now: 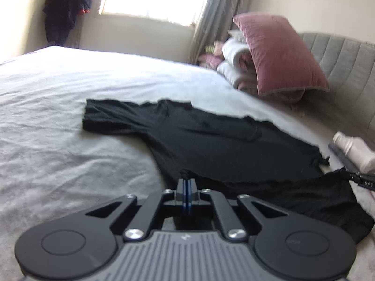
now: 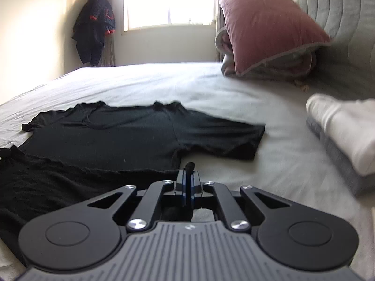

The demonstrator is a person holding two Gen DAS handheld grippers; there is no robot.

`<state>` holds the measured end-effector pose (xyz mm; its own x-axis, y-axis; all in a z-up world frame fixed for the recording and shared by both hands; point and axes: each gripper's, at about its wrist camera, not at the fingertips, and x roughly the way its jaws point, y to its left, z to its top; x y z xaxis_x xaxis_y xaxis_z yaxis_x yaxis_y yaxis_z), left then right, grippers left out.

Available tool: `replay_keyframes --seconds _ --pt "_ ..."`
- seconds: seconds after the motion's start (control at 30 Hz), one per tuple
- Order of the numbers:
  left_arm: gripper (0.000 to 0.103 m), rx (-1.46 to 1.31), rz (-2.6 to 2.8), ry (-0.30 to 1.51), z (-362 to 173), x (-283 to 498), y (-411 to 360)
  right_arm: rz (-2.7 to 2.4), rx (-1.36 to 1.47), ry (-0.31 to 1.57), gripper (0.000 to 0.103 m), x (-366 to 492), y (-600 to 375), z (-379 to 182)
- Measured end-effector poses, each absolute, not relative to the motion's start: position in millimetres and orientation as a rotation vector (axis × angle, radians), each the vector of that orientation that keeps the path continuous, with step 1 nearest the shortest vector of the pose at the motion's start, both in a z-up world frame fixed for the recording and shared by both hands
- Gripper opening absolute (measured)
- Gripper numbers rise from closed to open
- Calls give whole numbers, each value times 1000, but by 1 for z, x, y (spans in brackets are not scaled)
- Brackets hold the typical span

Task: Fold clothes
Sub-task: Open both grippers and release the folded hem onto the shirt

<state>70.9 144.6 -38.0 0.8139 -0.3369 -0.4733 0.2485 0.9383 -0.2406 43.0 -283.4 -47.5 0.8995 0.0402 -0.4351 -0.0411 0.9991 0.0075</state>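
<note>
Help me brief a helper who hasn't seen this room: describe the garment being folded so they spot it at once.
Start at the bed with its pale sheet. Spread flat on it lies a black T-shirt, its near hem pinched at one corner each by the left gripper and right gripper. It is the only dark item on the sheet.

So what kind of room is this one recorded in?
A bedroom, most likely: a wide bed with a pale sheet, a padded grey headboard with a pink pillow against it, and a curtained window. A black T-shirt lies spread on the bed.
</note>
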Motion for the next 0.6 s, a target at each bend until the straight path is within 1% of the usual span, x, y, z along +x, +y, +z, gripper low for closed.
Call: replay_keyframes --seconds 0.17,0.37,0.6 --pt "1 -206 -294 478 -32 61 152 38 -1 412 3 43 -283 -38" --pt "1 -210 -246 499 -36 69 154 34 5 424 3 58 -281 -40" --pt "3 -186 -209 604 -52 84 150 17 -37 570 4 77 -270 -62"
